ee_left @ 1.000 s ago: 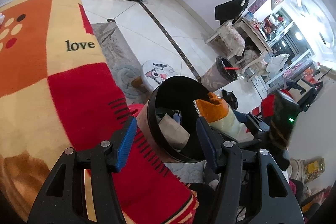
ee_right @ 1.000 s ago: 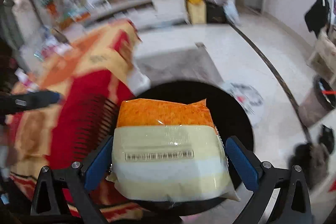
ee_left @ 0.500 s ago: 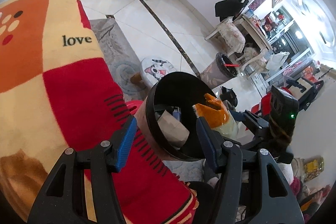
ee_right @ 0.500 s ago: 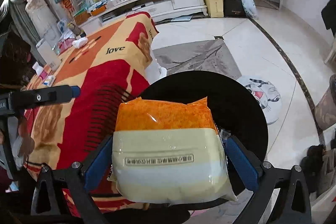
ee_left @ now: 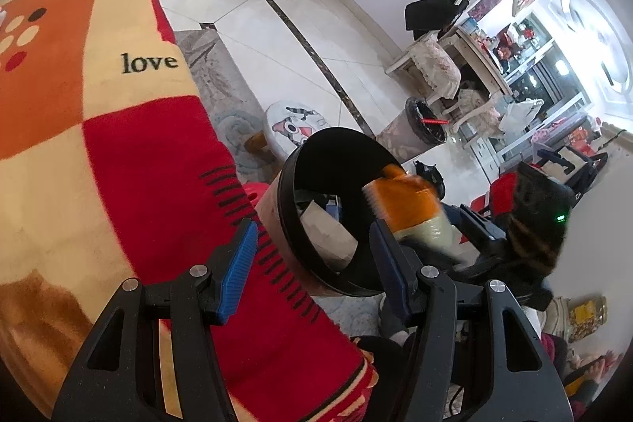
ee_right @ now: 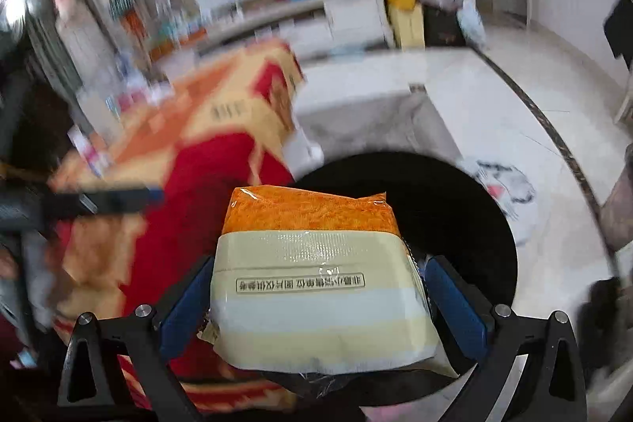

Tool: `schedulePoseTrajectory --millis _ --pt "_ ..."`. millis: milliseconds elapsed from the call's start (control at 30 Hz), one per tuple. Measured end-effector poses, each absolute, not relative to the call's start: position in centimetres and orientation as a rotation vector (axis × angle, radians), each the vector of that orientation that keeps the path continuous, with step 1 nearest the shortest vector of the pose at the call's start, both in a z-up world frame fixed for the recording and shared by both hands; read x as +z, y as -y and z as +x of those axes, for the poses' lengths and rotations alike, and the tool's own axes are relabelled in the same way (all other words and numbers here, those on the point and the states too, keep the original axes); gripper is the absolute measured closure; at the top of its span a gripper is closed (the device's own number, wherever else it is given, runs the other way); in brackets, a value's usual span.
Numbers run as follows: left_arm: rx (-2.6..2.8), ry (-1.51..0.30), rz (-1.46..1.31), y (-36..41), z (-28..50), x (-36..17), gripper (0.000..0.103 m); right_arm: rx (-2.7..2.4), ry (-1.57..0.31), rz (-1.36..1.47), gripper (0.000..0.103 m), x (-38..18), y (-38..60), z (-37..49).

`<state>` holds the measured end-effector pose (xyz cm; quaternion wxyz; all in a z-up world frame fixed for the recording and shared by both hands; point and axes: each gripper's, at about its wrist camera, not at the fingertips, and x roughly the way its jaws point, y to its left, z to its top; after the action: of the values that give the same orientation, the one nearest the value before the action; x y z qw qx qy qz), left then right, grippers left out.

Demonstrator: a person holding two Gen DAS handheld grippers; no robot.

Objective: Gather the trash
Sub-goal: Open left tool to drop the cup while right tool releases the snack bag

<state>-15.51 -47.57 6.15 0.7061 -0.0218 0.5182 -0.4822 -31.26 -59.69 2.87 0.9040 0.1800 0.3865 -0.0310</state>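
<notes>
Gripping a crinkly plastic snack packet [ee_right: 316, 271], orange across its top band and pale cream below with a printed label strip, the right gripper [ee_right: 316, 299] is pressing its blue ribbed pads against the packet's two side edges. The packet is sitting puffed and glossy, its serrated upper seal pointing toward 12 o'clock, directly over the dark round mouth of a cylindrical waste bin with a smooth black rim [ee_right: 467, 192]. The rest of this view is smeared by motion blur.

In the left wrist view, the left gripper [ee_left: 312, 256] is clamping the same bin [ee_left: 292, 184]: one blue pad is lying against its brownish outer wall at 9 o'clock, the other is reaching inside the rim at 3 o'clock, so the fingers are closed on the bin's wall. The bin is tilting, its opening facing up and toward 1 o'clock, and a crumpled beige paper scrap [ee_left: 328, 236] is resting inside. The orange end of the packet [ee_left: 403, 196] is poking over the rim at 3 o'clock. Beneath the bin, a fuzzy fleece blanket in red, orange and cream squares [ee_left: 118, 153], bearing the word "love", is spreading toward 9 o'clock. A round cat-print stool [ee_left: 294, 125] is standing on the glossy white tiled floor [ee_left: 285, 42] at 12 o'clock.
</notes>
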Motion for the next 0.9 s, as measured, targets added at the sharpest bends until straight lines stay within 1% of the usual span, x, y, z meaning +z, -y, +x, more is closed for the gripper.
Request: schedulePoseTrajectory --millis 33,100,300,400,500,567,733,900 --pt "-1.070 -1.152 -0.052 47.5 -15.5 6.1 0.045 -0.029 -0.771 0.456 0.000 2.7 60.3 -31.4" --pt "-1.069 -1.155 -0.061 47.4 -15.4 6.1 0.045 0.011 -0.783 0.545 0.000 1.9 60.8 -30.7" --pt "-1.067 -1.161 -0.063 47.2 -15.7 6.1 0.045 -0.090 -0.732 0.352 0.000 2.9 58.5 -30.5" --pt "-1.070 -1.162 -0.058 47.0 -15.8 6.1 0.045 -0.165 -0.711 0.305 0.000 3.2 58.6 -30.8" --pt "-1.093 -1.157 -0.060 47.2 -15.9 6.4 0.045 -0.130 -0.706 0.307 0.000 3.8 58.5 -30.7" --pt "-1.129 -1.147 -0.080 47.5 -15.9 6.8 0.045 -0.151 -0.732 0.270 0.000 3.7 58.3 -30.7" --pt "-1.211 -1.130 -0.042 49.7 -16.4 8.2 0.045 -0.128 -0.755 0.244 0.000 3.5 58.0 -30.9" --pt "-1.275 -1.181 0.085 53.9 -17.3 7.9 0.045 -0.109 -0.783 0.197 0.000 3.2 57.4 -30.9"
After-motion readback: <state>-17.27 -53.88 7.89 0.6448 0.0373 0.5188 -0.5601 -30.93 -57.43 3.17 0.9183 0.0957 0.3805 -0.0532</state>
